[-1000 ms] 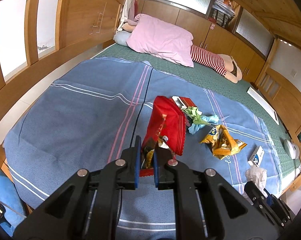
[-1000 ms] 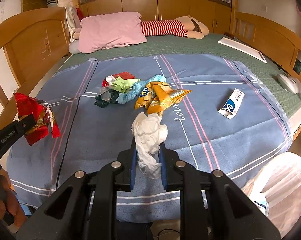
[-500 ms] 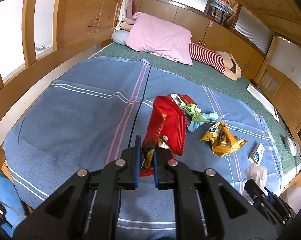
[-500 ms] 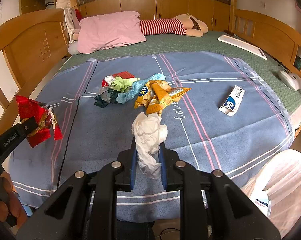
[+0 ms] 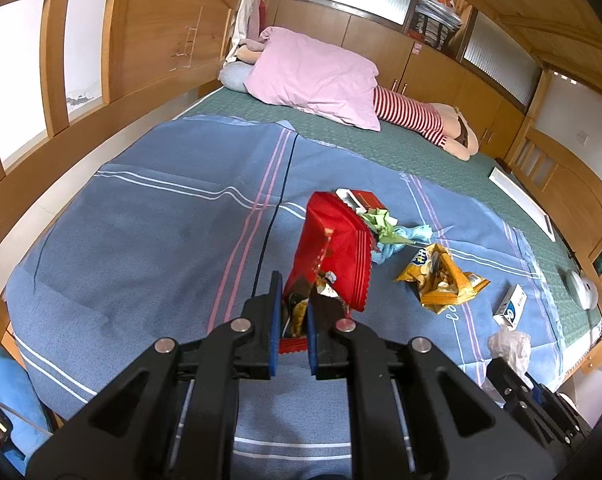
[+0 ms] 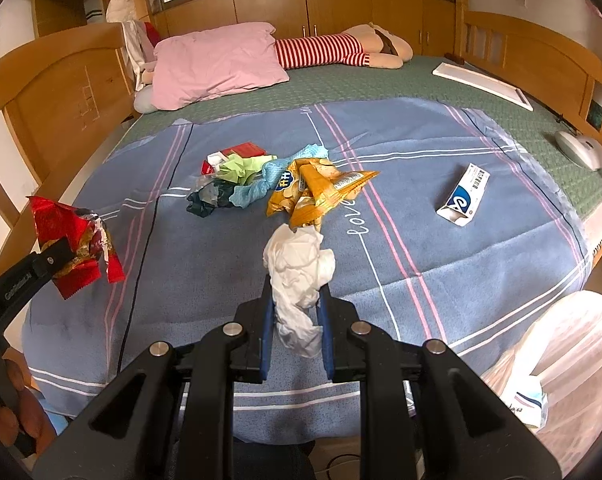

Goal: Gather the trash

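Observation:
My left gripper is shut on a red snack wrapper and holds it above the blue bedspread; the wrapper also shows at the left of the right wrist view. My right gripper is shut on a crumpled white tissue, also seen in the left wrist view. On the bedspread lie a yellow chip bag, a pile of green, blue and dark wrappers, a red box and a white-blue carton.
A thin white trash bag hangs at the bed's near right corner. A pink pillow and a striped plush doll lie at the far end. Wooden bed rails run along both sides. A white device sits at the right.
Both grippers have drawn slightly back and up from the bed, still holding their trash. Nothing on the bedspread has moved.

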{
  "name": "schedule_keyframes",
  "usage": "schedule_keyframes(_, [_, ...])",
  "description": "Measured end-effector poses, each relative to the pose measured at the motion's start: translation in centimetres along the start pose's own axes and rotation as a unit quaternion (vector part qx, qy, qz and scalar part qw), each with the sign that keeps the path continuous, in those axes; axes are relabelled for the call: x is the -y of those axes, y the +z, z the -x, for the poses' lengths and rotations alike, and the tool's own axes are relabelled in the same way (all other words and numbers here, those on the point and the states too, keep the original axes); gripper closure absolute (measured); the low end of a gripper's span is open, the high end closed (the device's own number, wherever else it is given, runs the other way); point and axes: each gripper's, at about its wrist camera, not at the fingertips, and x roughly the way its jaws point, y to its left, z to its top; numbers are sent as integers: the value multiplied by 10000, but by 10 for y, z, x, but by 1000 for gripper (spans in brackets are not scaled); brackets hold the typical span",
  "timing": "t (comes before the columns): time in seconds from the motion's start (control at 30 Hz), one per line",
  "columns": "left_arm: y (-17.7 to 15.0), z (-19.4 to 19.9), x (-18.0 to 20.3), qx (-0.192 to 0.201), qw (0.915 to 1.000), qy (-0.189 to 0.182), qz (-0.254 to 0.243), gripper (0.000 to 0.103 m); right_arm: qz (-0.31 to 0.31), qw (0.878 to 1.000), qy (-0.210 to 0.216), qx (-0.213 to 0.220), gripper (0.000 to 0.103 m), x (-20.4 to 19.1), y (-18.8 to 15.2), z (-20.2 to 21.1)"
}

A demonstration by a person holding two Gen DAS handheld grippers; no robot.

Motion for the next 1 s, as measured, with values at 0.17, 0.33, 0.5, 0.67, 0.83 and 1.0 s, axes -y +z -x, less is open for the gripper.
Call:
schedule_keyframes(0.17, [1, 1, 0, 38, 10000, -84, -35, 92, -44, 10000, 27, 32, 83, 1, -1, 2])
schedule_keyframes(0.33, [2, 3, -2, 73, 9999, -110, -48, 92, -55, 10000, 33, 35, 83, 1, -1, 2])
schedule_keyframes(0.5, [3, 4, -2, 97, 9998, -170, -76, 92, -60, 10000, 32, 63, 83, 1, 0, 3])
schedule_keyframes(0.67, [6, 9, 3, 155, 9985, -513, -144, 92, -127, 9993, 66, 355, 83, 15, 6, 19])
schedule_keyframes(0.83, [6, 15, 17, -87, 9844, -1737, -283, 92, -166, 9991, -152, 370, 83, 71, 10, 61])
schedule_keyframes(1.0, [-7, 41, 55, 6, 9569, -2768, -879, 92, -403, 9938, -1032, 126, 83, 151, -16, 101])
